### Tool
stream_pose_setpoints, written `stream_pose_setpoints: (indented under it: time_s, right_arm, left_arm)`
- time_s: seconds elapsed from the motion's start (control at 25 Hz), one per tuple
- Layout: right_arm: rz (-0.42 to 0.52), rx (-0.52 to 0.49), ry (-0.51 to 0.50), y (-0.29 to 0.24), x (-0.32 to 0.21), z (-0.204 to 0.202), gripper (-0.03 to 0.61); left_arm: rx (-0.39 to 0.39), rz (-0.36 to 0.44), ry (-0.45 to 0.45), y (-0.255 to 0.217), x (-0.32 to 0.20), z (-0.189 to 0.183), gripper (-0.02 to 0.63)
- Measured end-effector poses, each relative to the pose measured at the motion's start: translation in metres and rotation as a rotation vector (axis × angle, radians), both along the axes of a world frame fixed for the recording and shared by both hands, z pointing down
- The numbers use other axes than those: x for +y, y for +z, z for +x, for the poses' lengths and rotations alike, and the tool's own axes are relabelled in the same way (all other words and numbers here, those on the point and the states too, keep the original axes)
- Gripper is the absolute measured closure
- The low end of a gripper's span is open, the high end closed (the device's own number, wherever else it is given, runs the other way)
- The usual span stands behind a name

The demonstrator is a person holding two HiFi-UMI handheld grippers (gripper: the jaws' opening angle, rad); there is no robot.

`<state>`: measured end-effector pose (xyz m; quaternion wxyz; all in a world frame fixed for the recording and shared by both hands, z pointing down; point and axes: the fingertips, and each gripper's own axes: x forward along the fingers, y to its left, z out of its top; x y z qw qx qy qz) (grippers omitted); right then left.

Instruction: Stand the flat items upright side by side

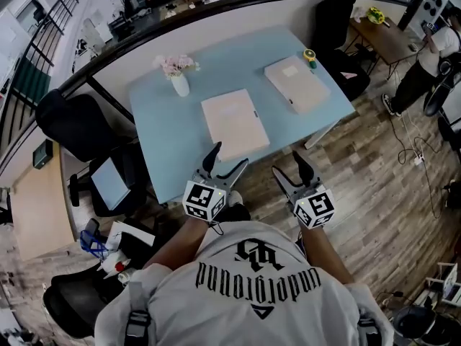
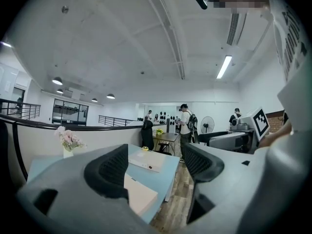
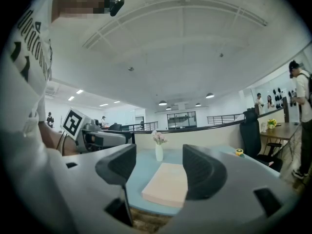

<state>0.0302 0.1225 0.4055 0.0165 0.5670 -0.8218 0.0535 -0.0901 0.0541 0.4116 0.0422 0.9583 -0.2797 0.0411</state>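
Two flat beige book-like items lie on the light blue table [image 1: 166,132]. The nearer item [image 1: 234,123] is in the middle and the farther item [image 1: 297,83] is at the right end. Both lie flat, well apart. My left gripper [image 1: 230,157] hovers open at the table's front edge, just short of the nearer item. My right gripper [image 1: 288,164] is open over the floor beside it. In the left gripper view the left gripper [image 2: 158,165] is empty, with both items [image 2: 139,194] [image 2: 146,162] ahead. The right gripper [image 3: 158,167] is empty too, facing the nearer item [image 3: 168,184].
A white vase of pink flowers [image 1: 178,78] stands at the table's back left, and a yellow tape roll [image 1: 310,55] at the back right. Black office chairs [image 1: 79,125] stand left of the table. A person [image 1: 425,71] stands at the far right by a wooden desk [image 1: 385,38].
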Motion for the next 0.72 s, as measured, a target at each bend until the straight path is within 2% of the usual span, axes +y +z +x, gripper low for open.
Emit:
stream_pose_setpoints:
  time_s: [0.32, 0.56, 0.64, 0.72]
  right_arm:
    - [-0.021, 0.014, -0.044, -0.002, -0.117, -0.013, 0.278]
    - [-0.062, 0.018, -0.083, 0.004, -0.180, -0.033, 0.278]
    - [-0.085, 0.026, -0.107, 0.010, -0.195, -0.040, 0.278]
    - [-0.113, 0.025, -0.126, 0.020, -0.209, -0.044, 0.278]
  left_arm:
    - [-0.016, -0.027, -0.042, -0.002, -0.111, -0.020, 0.245]
    - [-0.038, -0.039, -0.065, 0.002, -0.164, -0.040, 0.242]
    - [-0.039, -0.062, -0.083, 0.009, -0.176, -0.047, 0.241]
    - [-0.039, -0.117, -0.093, 0.024, -0.185, -0.052, 0.238]
